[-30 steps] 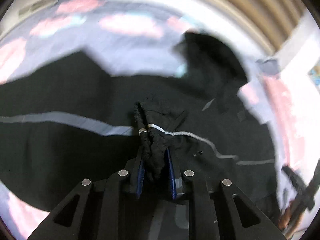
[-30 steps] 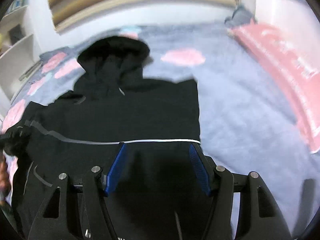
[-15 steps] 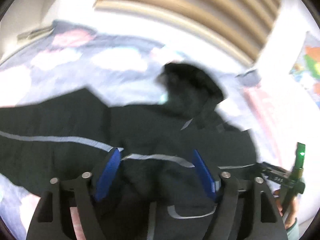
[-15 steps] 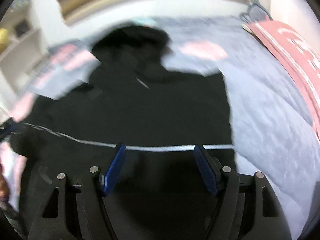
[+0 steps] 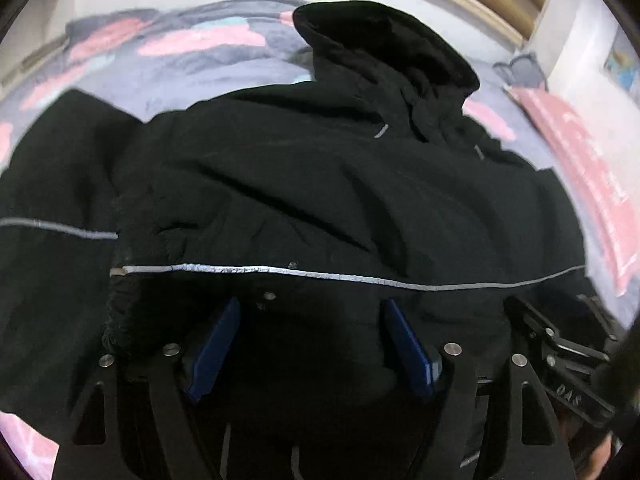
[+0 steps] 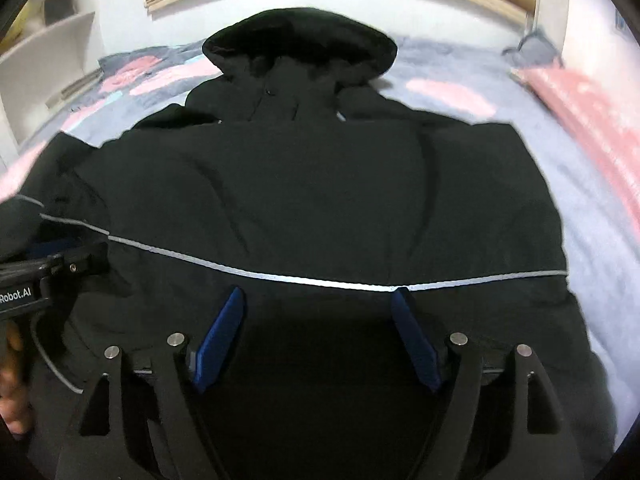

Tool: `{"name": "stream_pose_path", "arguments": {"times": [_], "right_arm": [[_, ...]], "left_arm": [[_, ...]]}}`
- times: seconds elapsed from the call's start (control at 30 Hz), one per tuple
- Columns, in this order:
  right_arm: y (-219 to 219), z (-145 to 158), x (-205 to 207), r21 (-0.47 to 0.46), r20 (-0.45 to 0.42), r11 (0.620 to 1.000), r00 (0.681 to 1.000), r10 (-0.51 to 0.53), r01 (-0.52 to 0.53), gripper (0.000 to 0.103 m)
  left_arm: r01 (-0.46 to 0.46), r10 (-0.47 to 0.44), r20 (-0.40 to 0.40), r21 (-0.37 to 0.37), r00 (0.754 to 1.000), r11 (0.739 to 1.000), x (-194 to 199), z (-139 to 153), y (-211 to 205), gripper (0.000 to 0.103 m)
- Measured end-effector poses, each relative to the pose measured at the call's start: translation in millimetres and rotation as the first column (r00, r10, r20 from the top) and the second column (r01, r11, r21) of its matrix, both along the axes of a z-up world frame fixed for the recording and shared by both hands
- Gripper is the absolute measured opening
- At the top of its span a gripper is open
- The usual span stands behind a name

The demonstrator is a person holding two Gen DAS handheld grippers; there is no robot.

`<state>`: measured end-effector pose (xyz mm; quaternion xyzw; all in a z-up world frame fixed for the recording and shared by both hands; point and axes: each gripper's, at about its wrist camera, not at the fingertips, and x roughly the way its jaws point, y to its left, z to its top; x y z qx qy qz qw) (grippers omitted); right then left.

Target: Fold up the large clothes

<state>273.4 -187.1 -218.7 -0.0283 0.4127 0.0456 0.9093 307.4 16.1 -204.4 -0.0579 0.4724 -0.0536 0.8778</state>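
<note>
Black jacket point(image 6: 320, 184) covers most of the bed point(image 6: 580, 184); bare blanket stays free right of the jacket and beyond its hood. Left of the jacket, the other gripper point(image 6: 52, 268) blocks passage, probably touching the sleeve.

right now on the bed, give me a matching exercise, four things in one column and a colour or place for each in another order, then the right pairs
Things:
1. jacket
2. stripe
3. hood
4. gripper pads

Colour or place:
A. blue
B. silver-grey, running across the jacket
C. black, spread over the bedcover
D. at the far end of the jacket, towards the wall

Pairs: 1-C, 2-B, 3-D, 4-A
</note>
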Motion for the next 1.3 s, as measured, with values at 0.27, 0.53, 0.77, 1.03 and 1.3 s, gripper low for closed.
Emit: {"name": "stream_pose_path", "arguments": {"times": [0.27, 0.53, 0.77, 1.03, 1.3], "right_arm": [[-11.9, -1.0, -1.9, 0.076, 0.019, 0.997, 1.0, 0.01, -0.011, 0.087], [-6.7, -1.8, 4.5, 0.062, 0.017, 0.998, 1.0, -0.001, 0.0, 0.091], [-7.2, -2.7, 4.4, 0.055, 0.015, 0.998, 1.0, -0.004, 0.003, 0.094], [-7.1, -3.9, 6.2, 0.051, 0.012, 0.999, 1.0, -0.003, 0.002, 0.096], [-6.2, -5.8, 8.5, 0.044, 0.006, 0.999, 1.0, -0.004, 0.004, 0.097]], "left_arm": [[-0.018, 0.034, 0.099, -0.163, 0.995, 0.986, -27.9, 39.5, 33.3, 0.079], [-0.265, 0.303, 0.285, -0.166, 0.909, 0.95, -90.8, 115.5, 201.5, 0.079], [-0.581, 0.624, 0.246, -0.229, 0.742, 0.781, -130.9, 85.9, 386.4, 0.079], [-0.692, 0.767, 0.14, -0.353, 0.627, 0.63, -134.1, 23.0, 487.8, 0.079], [-0.651, 0.708, 0.17, -0.294, 0.685, 0.7, -107.3, 5.5, 482.2, 0.053]]}}
